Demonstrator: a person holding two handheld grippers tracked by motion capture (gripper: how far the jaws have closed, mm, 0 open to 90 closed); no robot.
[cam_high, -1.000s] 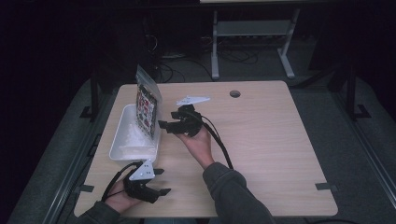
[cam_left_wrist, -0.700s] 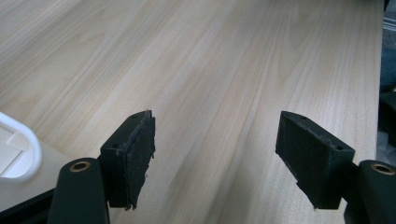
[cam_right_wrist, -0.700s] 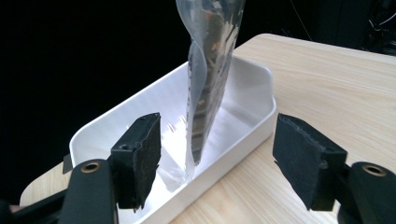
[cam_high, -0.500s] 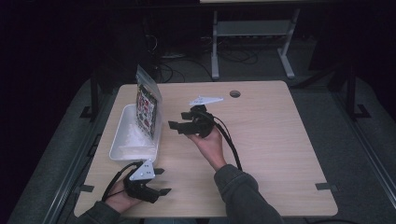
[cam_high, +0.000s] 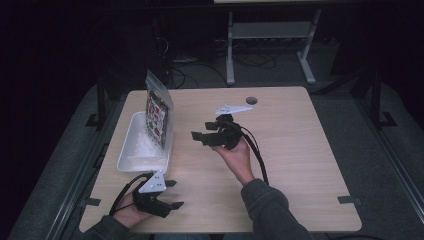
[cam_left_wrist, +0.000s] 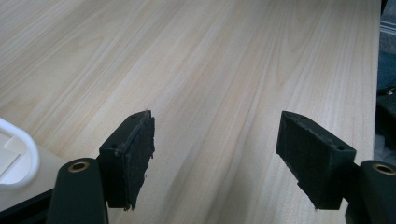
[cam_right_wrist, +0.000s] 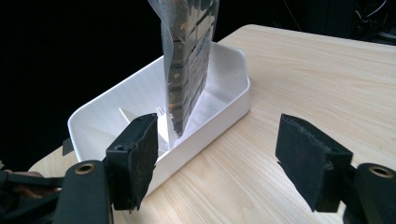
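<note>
A white tray (cam_high: 131, 161) stands at the table's left side, and a clear bag (cam_high: 157, 116) with printed contents stands upright in it against its right wall. My right gripper (cam_high: 204, 131) hovers over the middle of the table, pointing left at the tray, open and empty, a short gap away from it. In the right gripper view the bag (cam_right_wrist: 187, 60) and tray (cam_right_wrist: 224, 107) lie ahead of my open right gripper (cam_right_wrist: 217, 158). My left gripper (cam_high: 173, 194) rests near the front left edge, open, with bare table between its jaws, as my left gripper (cam_left_wrist: 215, 154) shows in its own view.
The wooden table (cam_high: 300, 150) has a round cable hole (cam_high: 251, 100) at the back. A corner of the tray (cam_left_wrist: 18, 158) shows at the left of the left gripper view. A metal stand (cam_high: 270, 45) and cables lie on the dark floor beyond.
My right hand has drawn its gripper to the right, away from the tray and bag. The left hand has stayed put.
</note>
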